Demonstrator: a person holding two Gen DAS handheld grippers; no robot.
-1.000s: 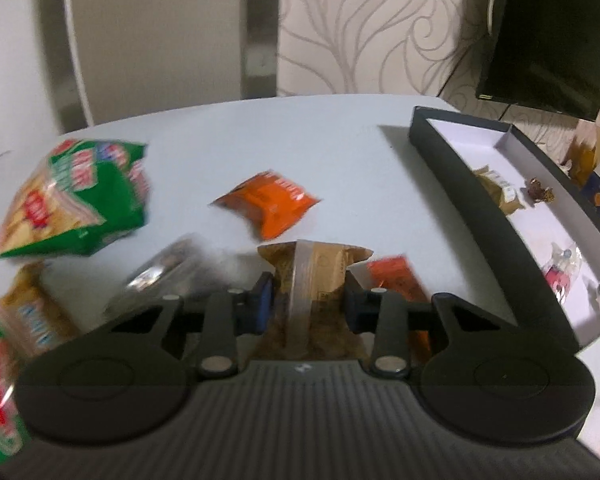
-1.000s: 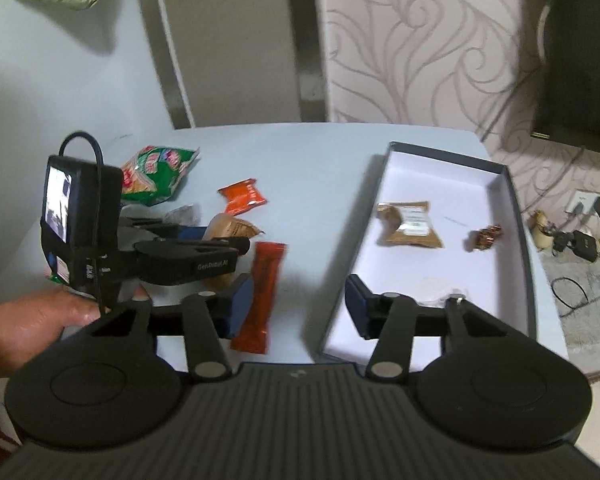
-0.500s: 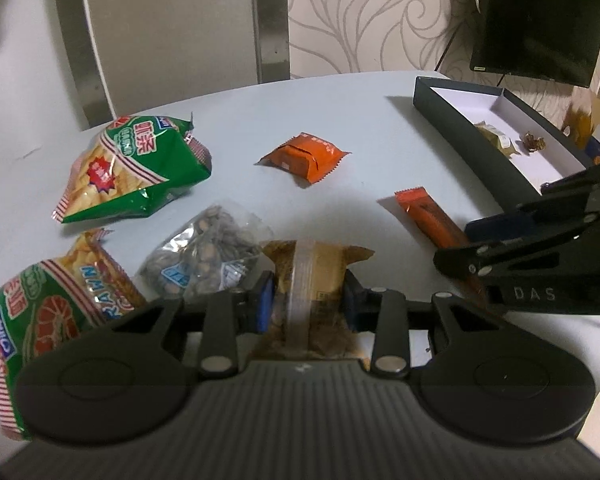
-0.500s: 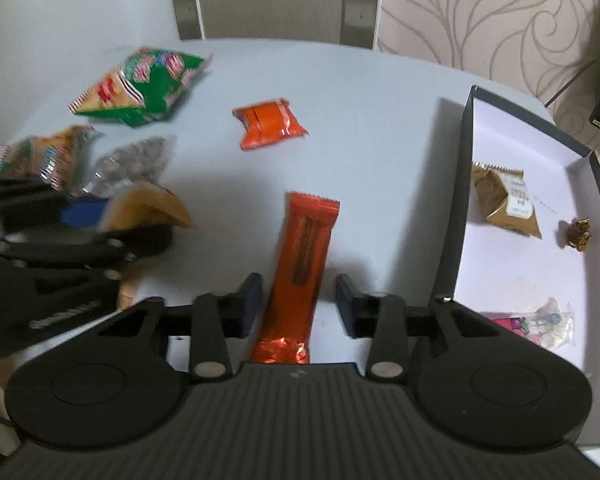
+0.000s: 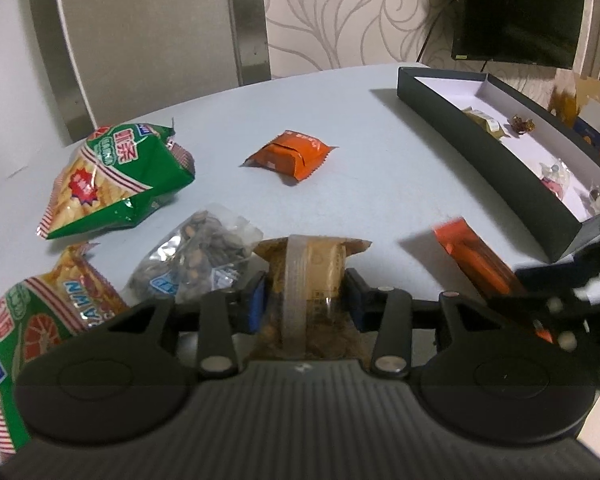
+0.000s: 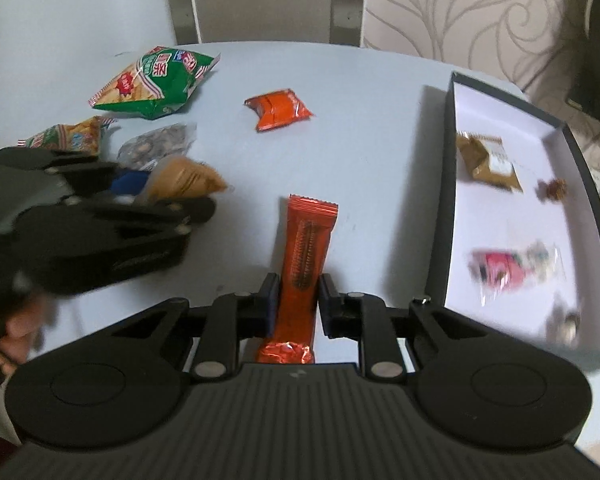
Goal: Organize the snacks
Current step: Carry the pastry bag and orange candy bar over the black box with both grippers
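Right gripper [image 6: 298,304] pinches the orange snack bar [image 6: 306,248] lying on the table [image 6: 380,120], beside the black box [image 6: 446,216]. Left gripper [image 5: 304,300] jaws opening, brown snack pack [image 5: 312,276] between them, pads touching it

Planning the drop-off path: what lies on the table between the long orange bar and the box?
Nothing: bare table separates the orange bar from the box, seen in the right wrist view.

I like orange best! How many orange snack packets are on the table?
2. A small square orange packet lies mid-table; a long orange bar sits between the right gripper jaws near the box. Others may be hidden.
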